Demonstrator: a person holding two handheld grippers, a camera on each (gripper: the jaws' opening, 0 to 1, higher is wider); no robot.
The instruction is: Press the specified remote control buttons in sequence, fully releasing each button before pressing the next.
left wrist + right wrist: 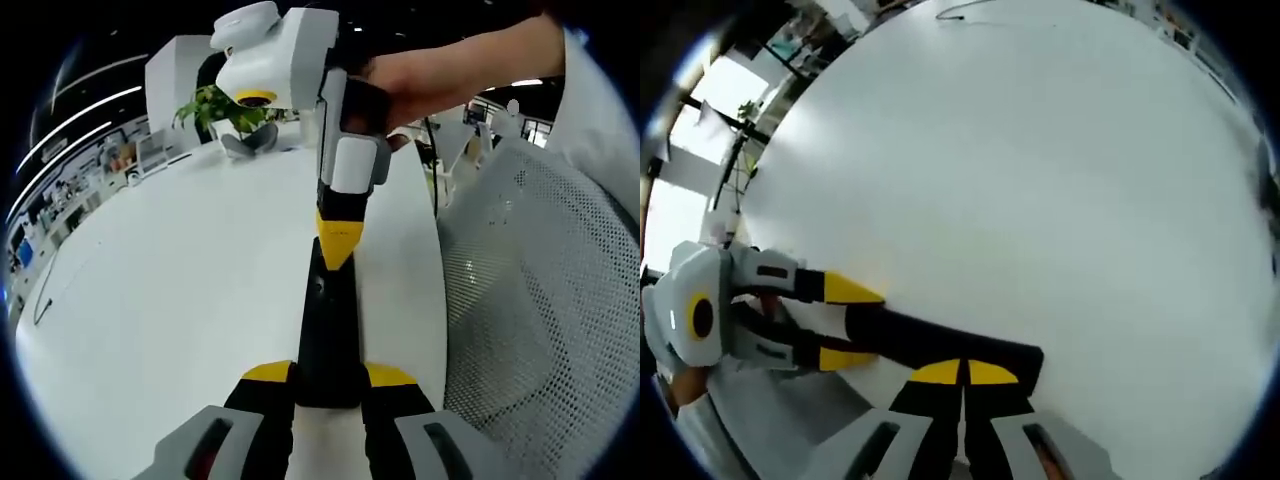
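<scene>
Remote control (328, 335), a long black bar, lies flat on the white worktop (180, 290) with one end between my left gripper (328, 380)'s yellow-tipped jaws. From the left gripper view, the remote runs straight ahead of that gripper, and the jaws sit closed against its two long sides, holding the near end. At the far end of the remote, my right gripper (338, 245) comes down from above, its yellow tips brought together into a single point that rests on the remote's top face. I cannot make out any buttons on the dark surface. A hand (450, 70) grips the right gripper's white body beyond the remote, with a white sleeve beside it.

From the right gripper view, the remote (940, 340) lies just ahead of the right gripper (965, 372), whose two yellow tips are pressed together with no gap, directly over the remote's near end. The left gripper (850, 322) reaches in from the left of this view, one yellow jaw on each side of the remote's other end.

Beyond the remote in the left gripper view, past the right gripper, a green potted plant (225, 110) stands on the worktop. To the right of the left gripper, a white mesh chair back (540, 300) sits beside the worktop's edge.
</scene>
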